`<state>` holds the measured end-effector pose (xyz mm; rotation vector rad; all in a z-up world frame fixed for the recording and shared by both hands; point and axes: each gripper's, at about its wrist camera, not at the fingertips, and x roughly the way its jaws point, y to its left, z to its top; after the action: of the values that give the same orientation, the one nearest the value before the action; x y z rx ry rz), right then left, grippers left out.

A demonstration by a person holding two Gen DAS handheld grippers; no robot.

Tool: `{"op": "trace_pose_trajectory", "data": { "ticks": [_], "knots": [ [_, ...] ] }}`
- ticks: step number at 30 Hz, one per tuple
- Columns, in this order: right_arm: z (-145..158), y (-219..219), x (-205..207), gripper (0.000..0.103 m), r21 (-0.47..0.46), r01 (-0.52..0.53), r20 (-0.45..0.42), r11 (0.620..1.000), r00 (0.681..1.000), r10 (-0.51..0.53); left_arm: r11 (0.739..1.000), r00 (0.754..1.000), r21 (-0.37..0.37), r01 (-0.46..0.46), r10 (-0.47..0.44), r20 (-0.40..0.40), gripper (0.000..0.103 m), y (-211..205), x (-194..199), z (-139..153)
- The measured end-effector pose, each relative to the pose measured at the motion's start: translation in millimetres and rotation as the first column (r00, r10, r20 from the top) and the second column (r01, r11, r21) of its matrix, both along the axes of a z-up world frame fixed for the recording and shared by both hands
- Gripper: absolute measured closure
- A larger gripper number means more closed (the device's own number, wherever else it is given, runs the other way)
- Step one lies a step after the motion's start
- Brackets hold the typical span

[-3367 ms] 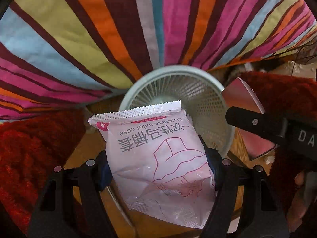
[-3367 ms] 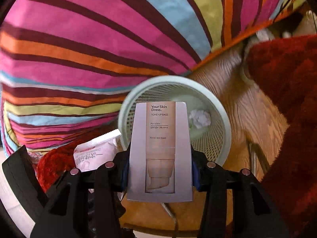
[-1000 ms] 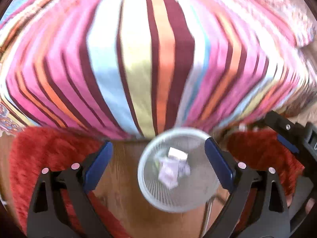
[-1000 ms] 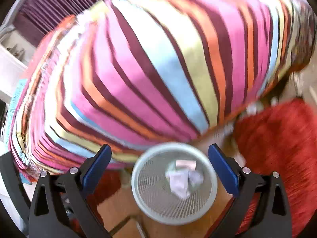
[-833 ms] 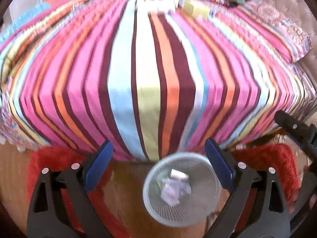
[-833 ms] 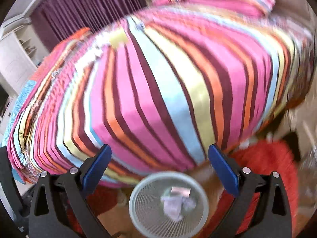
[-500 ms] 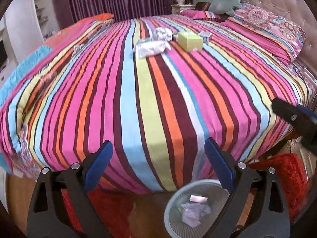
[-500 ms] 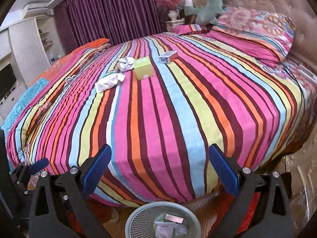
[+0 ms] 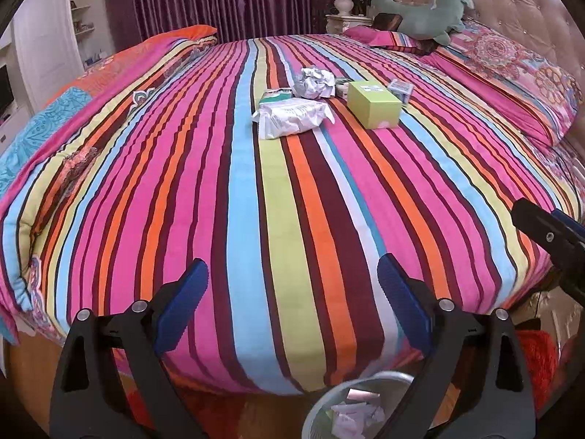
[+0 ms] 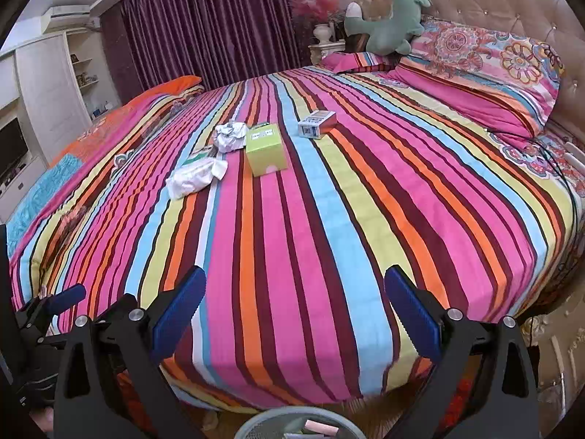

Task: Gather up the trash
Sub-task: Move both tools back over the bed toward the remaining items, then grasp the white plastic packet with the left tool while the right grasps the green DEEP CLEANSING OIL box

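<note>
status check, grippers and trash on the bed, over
Left gripper open, empty; right gripper open, empty. Crumpled white paper, white plastic packet, lime-green cardboard box on striped bedspread. Path unobstructed.

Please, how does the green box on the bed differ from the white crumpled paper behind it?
The green box is a firm block with flat faces; the crumpled paper is an irregular wad. The green box is lime-coloured, the crumpled paper white and grey. Both lie on the striped bed, near each other.
</note>
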<state>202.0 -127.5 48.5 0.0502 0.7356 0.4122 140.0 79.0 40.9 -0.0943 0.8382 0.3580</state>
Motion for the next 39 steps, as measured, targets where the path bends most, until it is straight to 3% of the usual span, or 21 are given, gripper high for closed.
{"op": "trace_pose_trajectory", "data": {
  "ticks": [13,24,33,39],
  "knots": [
    [-5,26,53,0.009,-0.032,-0.027,-0.021,0.999,0.999,0.026,0.999,1.000,-0.031,-0.016,0.015,-0.018,0.012,34,73,-8],
    [-6,52,105,0.009,-0.033,-0.056,-0.022,0.998,0.998,0.055,0.998,1.000,-0.067,-0.007,0.009,0.022,0.012,76,127,-7],
    [-10,78,146,0.009,-0.067,-0.106,-0.042,0.992,0.994,0.103,0.994,0.994,-0.039,0.103,-0.102,0.036,0.012,107,165,-7],
    [-17,93,173,0.009,-0.066,-0.102,-0.080,0.993,0.992,0.097,0.980,0.981,-0.045,0.196,-0.196,-0.007,0.012,125,195,-16]
  ]
}}
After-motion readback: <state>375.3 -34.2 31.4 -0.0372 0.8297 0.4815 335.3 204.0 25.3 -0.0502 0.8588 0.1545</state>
